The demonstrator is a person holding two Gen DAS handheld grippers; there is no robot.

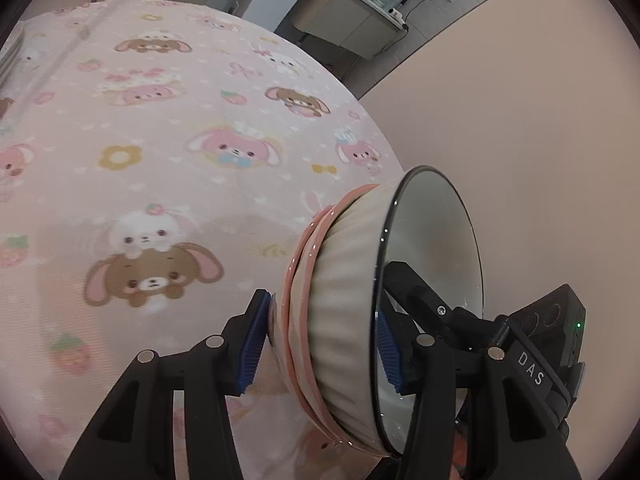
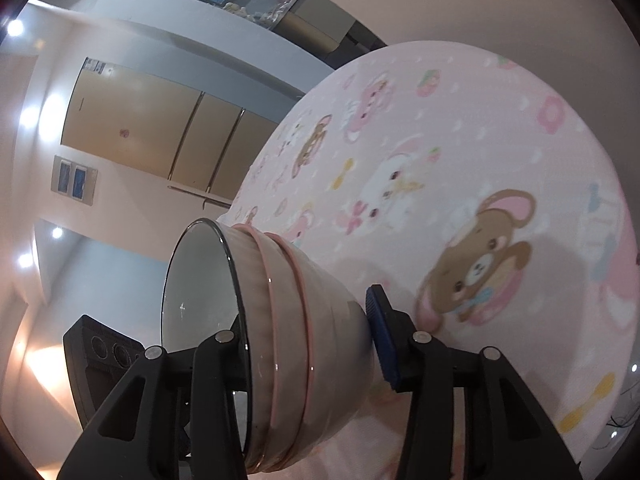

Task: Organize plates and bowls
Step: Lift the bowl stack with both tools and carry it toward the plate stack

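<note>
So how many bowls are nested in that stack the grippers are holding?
3 show: a white ribbed bowl with a dark rim innermost, then two pink-rimmed bowls nested outside it. More may be hidden within.

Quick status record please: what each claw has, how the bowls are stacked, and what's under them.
held item: stack of bowls, nested, tipped on its side
top bowl: white bowl, ribbed outside, dark rim
lower bowls: pink-rimmed bowls, at least two
left claw: clamped across the stack, one pad at the base, one inside the top bowl
right claw: clamped the same way from the opposite side
surface: pink cartoon tablecloth; whether the stack touches it cannot be told
</note>
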